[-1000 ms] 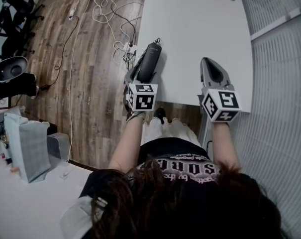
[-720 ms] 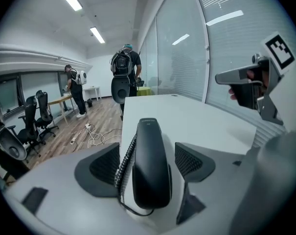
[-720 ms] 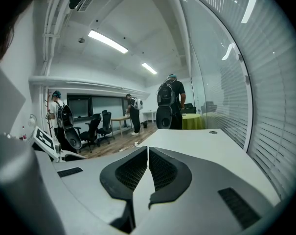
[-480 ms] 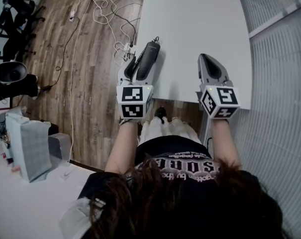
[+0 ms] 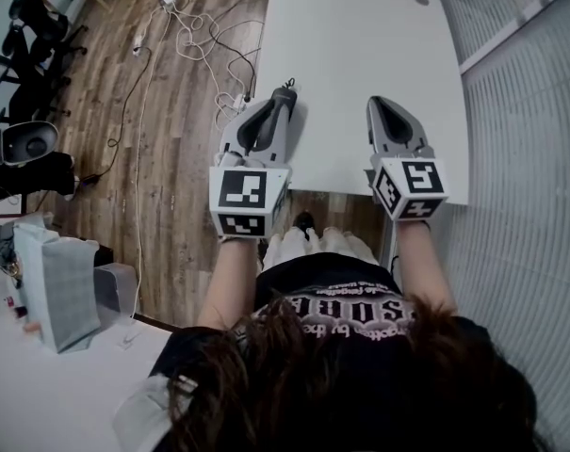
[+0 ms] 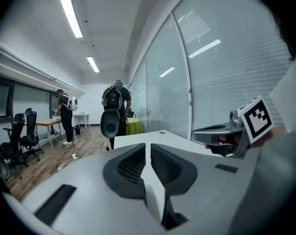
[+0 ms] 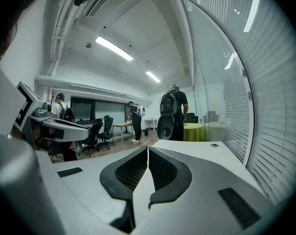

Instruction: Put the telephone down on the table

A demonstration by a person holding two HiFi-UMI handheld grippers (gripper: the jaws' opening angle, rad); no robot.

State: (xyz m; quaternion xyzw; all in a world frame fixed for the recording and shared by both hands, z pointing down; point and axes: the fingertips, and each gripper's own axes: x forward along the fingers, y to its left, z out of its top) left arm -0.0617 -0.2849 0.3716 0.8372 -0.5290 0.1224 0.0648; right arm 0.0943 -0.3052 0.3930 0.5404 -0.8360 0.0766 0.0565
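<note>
The telephone (image 5: 284, 99), a dark handset with a short antenna, lies on the white table (image 5: 360, 45) near its left front edge. My left gripper (image 5: 266, 109) hovers above it and hides most of it. Its jaws have just been closing. In the left gripper view the left gripper (image 6: 148, 148) shows only a thin slit with nothing in it, and the phone is out of sight. My right gripper (image 5: 381, 107) hangs over the table's front right part. In the right gripper view the right gripper (image 7: 148, 151) is shut and empty.
Cables (image 5: 200, 26) and a power strip sprawl on the wood floor left of the table. Office chairs (image 5: 30, 17) stand further left. A glass wall with blinds (image 5: 520, 111) runs along the right. Two people with backpacks (image 6: 116, 102) stand beyond the table's far end.
My left gripper has lifted off the telephone and its jaws went from wide open to nearly together. The handset stays lying at the table's edge. The right gripper rose slightly.
</note>
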